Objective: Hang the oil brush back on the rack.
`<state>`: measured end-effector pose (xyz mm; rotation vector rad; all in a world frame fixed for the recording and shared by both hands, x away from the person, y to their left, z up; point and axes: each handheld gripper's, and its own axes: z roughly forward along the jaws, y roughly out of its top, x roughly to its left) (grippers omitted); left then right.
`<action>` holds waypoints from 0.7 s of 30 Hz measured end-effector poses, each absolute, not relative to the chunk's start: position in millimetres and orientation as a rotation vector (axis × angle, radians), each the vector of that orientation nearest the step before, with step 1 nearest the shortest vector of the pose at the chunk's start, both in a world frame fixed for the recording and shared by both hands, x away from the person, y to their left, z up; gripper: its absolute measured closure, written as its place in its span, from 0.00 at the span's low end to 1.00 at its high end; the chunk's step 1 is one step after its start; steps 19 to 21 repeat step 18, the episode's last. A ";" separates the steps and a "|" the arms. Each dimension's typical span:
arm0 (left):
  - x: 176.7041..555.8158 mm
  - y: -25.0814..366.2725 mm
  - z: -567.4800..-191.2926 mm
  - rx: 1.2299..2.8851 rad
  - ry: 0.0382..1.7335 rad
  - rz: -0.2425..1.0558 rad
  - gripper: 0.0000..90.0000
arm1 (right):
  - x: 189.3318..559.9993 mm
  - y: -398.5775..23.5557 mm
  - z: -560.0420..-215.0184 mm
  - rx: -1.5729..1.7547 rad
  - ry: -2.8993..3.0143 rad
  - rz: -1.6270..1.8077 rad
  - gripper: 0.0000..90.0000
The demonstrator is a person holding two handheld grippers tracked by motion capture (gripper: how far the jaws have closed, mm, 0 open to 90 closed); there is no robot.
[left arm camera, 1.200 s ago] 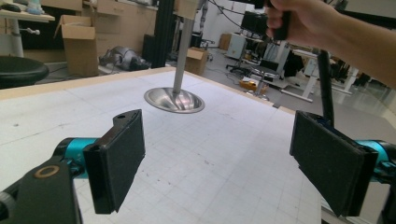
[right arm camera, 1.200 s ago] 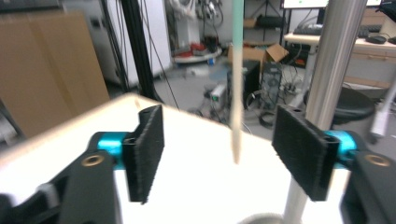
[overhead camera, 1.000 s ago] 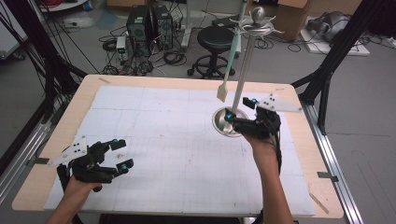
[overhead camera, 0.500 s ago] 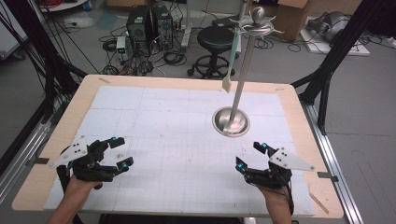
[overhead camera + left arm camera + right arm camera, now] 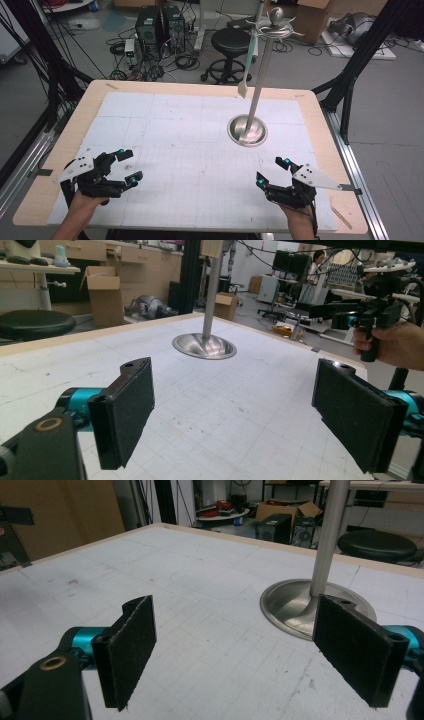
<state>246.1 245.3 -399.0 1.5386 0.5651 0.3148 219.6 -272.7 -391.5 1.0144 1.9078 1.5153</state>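
A metal stand rests its round base (image 5: 247, 131) on the white mat, right of centre, and its pole rises to hooks at the top (image 5: 276, 25). From one hook hangs a pale-green-handled utensil (image 5: 245, 75). My left gripper (image 5: 129, 164) is open and empty near the front left of the table. At the front right, my right gripper (image 5: 272, 170) is open and empty too, well short of the base. In the left gripper view the jaws (image 5: 235, 415) stand wide apart, with the base (image 5: 204, 346) ahead. The right gripper view has the open jaws (image 5: 250, 655) and the base (image 5: 290, 605) just beyond.
The white gridded mat (image 5: 190, 150) covers a wooden tabletop (image 5: 330, 150). The other hand and its gripper (image 5: 372, 315) show at the right of the left gripper view. Behind the table are a black stool (image 5: 231, 42), computer cases and cables on the floor.
My right gripper has drawn back from the stand's base to the front right of the table and stands open. The left gripper has stayed put.
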 end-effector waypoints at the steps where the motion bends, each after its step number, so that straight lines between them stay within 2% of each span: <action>1: 246.0 245.2 -399.1 1.541 0.565 0.315 0.20 | 219.4 -272.2 -391.2 1.009 1.912 1.510 0.19; 21: 246.6 244.9 -401.1 1.546 0.582 0.312 0.20 | 220.1 -272.9 -391.8 1.012 1.913 1.496 0.19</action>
